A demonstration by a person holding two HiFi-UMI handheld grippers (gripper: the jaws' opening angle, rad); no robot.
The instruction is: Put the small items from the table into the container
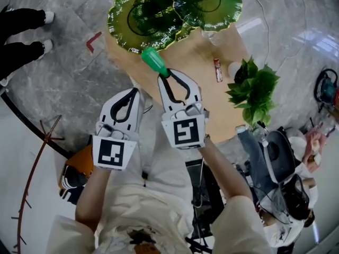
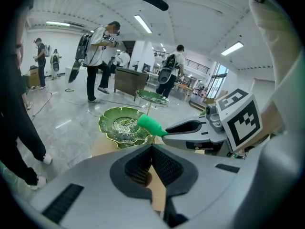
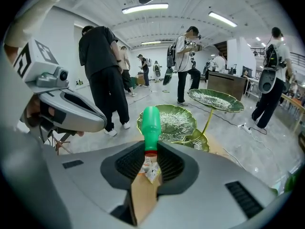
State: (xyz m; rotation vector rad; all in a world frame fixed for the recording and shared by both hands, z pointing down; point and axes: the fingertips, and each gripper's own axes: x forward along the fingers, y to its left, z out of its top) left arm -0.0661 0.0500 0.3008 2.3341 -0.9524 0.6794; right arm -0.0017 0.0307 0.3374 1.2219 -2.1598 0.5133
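The item [image 1: 154,61] is bright green with a red band and a white printed wrapper below it, and the leaf dishes [image 1: 140,17] are glossy dark green with paler yellow-green rims and fine radiating veins. The left gripper [image 1: 135,91] and right gripper [image 1: 166,75] are pale grey with black ribbed pads, each bearing a cube [image 1: 114,152] of black squares on white. The table [image 1: 198,54] is tan, the plant [image 1: 254,86] green, the stick [image 1: 217,70] red and white, and the floor [image 1: 63,73] grey and marbled.
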